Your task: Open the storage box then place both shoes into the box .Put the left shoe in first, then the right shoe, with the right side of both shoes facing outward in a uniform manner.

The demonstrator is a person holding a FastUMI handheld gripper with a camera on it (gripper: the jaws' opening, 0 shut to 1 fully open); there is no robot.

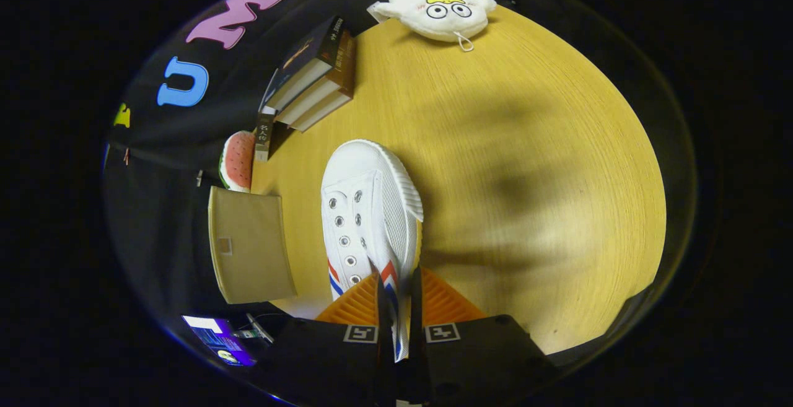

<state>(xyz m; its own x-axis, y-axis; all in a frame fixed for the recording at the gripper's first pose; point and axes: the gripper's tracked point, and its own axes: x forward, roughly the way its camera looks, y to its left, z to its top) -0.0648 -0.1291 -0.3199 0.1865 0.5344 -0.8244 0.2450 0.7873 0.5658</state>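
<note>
Gripper clamped on the shoe

Both fingers pinch the side wall of the white shoe near its heel — toe pointing away, above the table. The box sits just beside the shoe, books and a plush toy beyond.

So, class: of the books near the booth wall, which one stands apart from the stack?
The thin dark-spined book beside the watermelon slice toy; the other books lie stacked together farther from the gripper.
</note>
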